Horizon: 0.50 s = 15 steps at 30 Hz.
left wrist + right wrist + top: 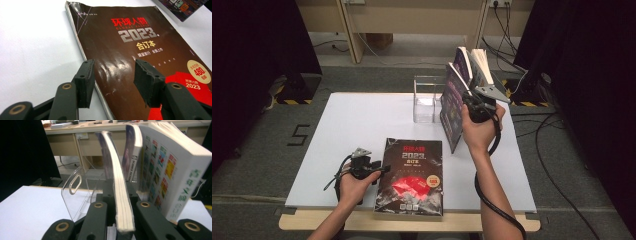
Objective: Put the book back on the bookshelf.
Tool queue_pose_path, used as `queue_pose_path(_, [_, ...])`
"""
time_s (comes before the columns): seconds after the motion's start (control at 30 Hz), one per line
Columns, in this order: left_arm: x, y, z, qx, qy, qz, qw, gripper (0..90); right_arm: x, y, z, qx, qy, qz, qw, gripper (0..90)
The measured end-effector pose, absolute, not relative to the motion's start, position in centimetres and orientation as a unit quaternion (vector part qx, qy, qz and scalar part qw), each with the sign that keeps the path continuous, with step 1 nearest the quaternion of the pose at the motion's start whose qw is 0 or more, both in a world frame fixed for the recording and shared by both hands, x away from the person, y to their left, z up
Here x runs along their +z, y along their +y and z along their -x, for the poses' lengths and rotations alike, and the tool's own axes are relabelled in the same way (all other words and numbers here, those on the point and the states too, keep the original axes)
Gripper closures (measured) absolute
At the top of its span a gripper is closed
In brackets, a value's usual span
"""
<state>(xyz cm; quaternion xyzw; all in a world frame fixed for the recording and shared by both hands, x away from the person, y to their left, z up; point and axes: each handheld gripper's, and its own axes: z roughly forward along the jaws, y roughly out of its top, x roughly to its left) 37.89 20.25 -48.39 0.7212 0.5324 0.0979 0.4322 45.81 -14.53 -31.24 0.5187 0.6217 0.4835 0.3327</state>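
Observation:
A dark magazine (412,175) (140,40) with "2023" on its cover lies flat near the table's front edge. My left gripper (382,168) (113,75) is open at its left edge, with one jaw over the white table and the other over the cover. My right gripper (473,102) (119,192) is shut on a thin purple-covered book (453,107) (117,170), held upright on its edge at the back right. Two more books (474,62) stand just behind it, one with a purple spine (132,157) and a thick one with a colourful cover (170,170).
A clear acrylic stand (424,102) (75,192) sits left of the upright books. The white table top (352,130) is bare on its left half. Dark curtains flank the table, cables (557,165) trail on the floor at right, and wooden desks stand behind.

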Motion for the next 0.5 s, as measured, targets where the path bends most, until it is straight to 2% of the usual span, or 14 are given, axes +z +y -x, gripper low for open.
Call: queue_pose_path(0.5, [-48.4, 20.5, -38.0, 0.097, 0.534, -0.720, 0.433, 50.3, -30.8, -13.4, -47.0, 0.510, 0.593, -0.507, 0.361, 84.2])
